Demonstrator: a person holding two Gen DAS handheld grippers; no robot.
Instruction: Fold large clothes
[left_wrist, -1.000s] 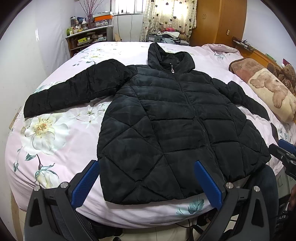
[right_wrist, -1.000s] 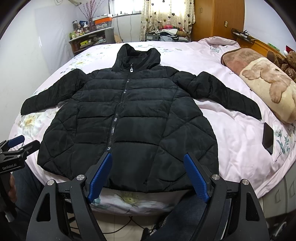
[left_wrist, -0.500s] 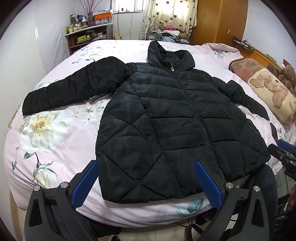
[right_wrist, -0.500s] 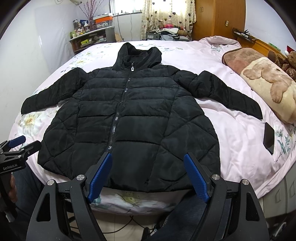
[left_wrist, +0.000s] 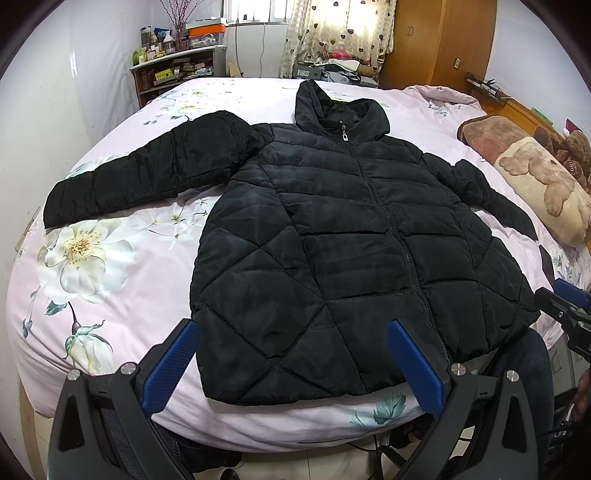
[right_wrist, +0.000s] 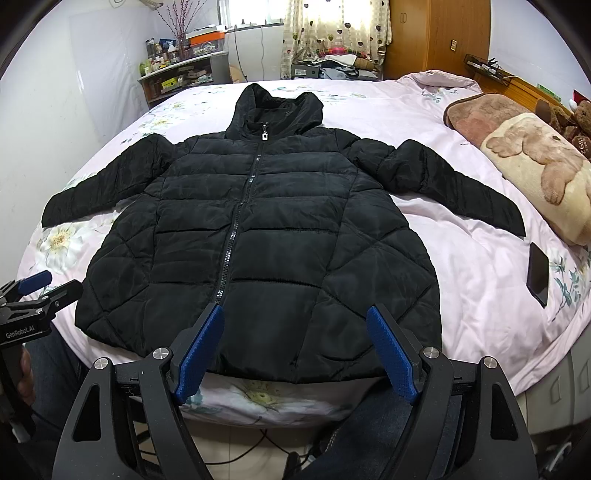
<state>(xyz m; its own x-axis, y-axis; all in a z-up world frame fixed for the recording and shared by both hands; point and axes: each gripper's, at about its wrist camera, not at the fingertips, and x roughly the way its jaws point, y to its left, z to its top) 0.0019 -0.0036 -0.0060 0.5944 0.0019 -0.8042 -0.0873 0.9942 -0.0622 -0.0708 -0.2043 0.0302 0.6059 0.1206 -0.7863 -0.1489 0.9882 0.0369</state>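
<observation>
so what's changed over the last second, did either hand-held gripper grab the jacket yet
No grab yet. The views shift only slightly, so both drifted a little. The left hand-held gripper and right hand-held gripper stay open and empty near the hem. The black jacket lies as before, zipped, sleeves spread on the bed.

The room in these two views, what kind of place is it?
Most likely a home bedroom. A black quilted hooded jacket lies spread on a bed with a pink floral sheet, beside a brown bear-print pillow, a wooden wardrobe and heart-print curtains.
</observation>
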